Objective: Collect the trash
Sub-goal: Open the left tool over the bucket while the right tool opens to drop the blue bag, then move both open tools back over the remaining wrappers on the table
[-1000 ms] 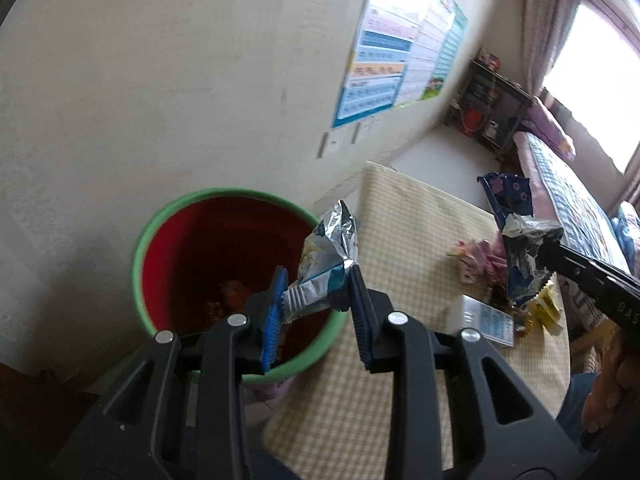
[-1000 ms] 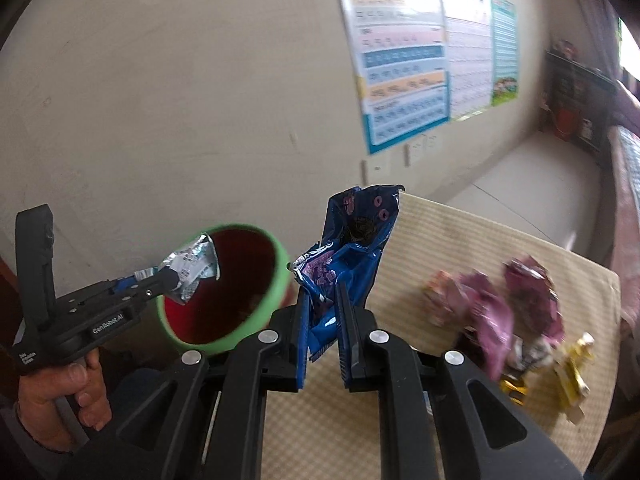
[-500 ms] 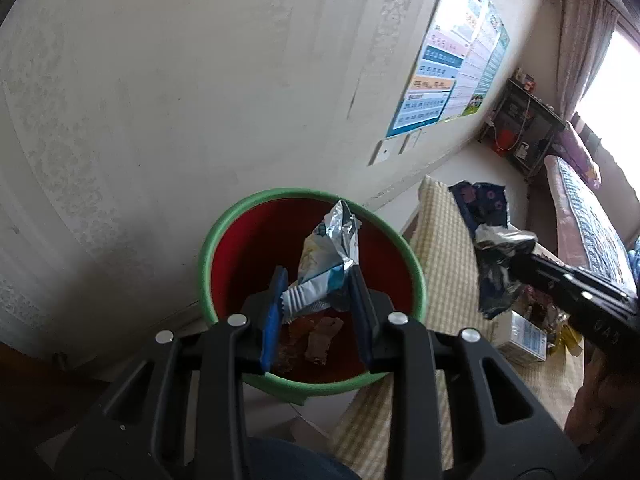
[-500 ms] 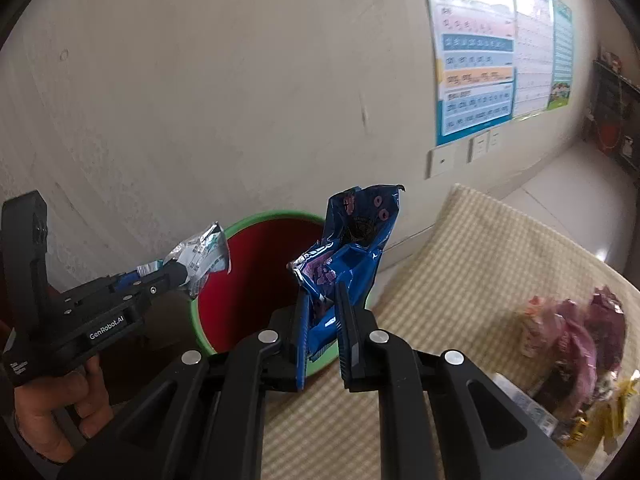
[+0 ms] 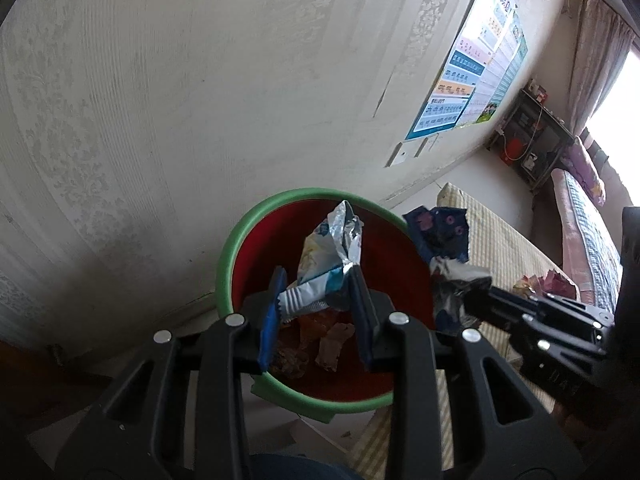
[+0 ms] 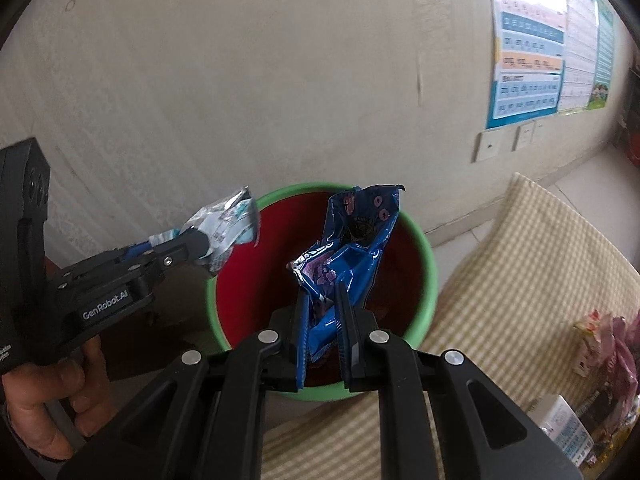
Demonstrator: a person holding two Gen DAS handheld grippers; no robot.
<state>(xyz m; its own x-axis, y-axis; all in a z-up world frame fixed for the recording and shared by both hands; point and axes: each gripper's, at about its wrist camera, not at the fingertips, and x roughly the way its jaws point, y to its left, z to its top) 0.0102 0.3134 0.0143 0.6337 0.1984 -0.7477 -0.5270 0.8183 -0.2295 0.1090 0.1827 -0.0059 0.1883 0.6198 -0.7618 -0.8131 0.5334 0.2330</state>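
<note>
A red bin with a green rim [image 5: 240, 248] [image 6: 430, 264] stands on the floor by the wall, with some wrappers at its bottom. My left gripper [image 5: 318, 308] is shut on a silver and white wrapper [image 5: 332, 252] and holds it over the bin's mouth; it also shows in the right wrist view [image 6: 224, 224]. My right gripper [image 6: 324, 336] is shut on a blue snack bag [image 6: 352, 248] and holds it above the bin. The blue bag shows in the left wrist view [image 5: 440, 232] at the bin's right rim.
A table with a yellow checked cloth [image 6: 520, 280] stands right of the bin. Several pink wrappers [image 6: 612, 344] and a small white box [image 6: 564, 428] lie on it. The wall [image 5: 200, 80] is right behind the bin, with a poster [image 6: 532, 60].
Both grippers have moved left from over the table to above the bin, each still holding its wrapper. The bin now sits centred under both.
</note>
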